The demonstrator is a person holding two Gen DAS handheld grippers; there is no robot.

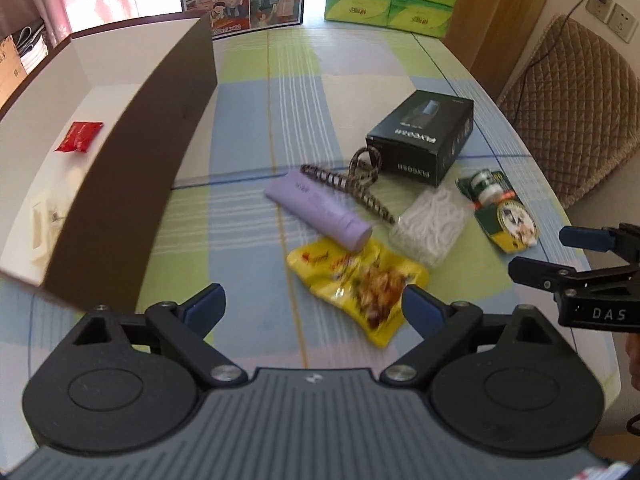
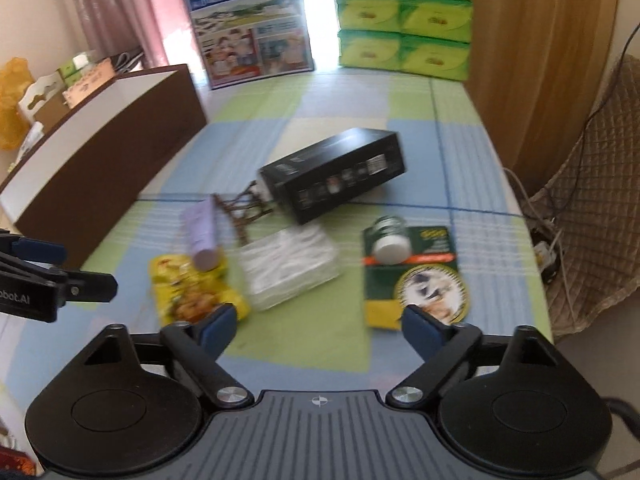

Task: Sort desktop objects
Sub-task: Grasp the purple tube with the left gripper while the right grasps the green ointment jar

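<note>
On the checked tablecloth lie a yellow snack packet (image 1: 360,280) (image 2: 192,284), a lilac tube (image 1: 320,210) (image 2: 202,232), a spotted hair claw (image 1: 352,182) (image 2: 240,208), a black carton (image 1: 424,134) (image 2: 336,172), a clear box of white picks (image 1: 430,222) (image 2: 290,270) and a green card with a small white-capped bottle (image 1: 500,208) (image 2: 412,268). My left gripper (image 1: 314,308) is open just before the snack packet. My right gripper (image 2: 316,326) is open, between the clear box and the green card, with nothing between its fingers.
A brown storage box with a white inside (image 1: 160,120) (image 2: 104,152) stands at the left; a red sachet (image 1: 80,136) lies in it. A milk carton box (image 2: 248,28) and green tissue packs (image 2: 404,20) stand at the table's far end. A padded chair (image 1: 576,112) is on the right.
</note>
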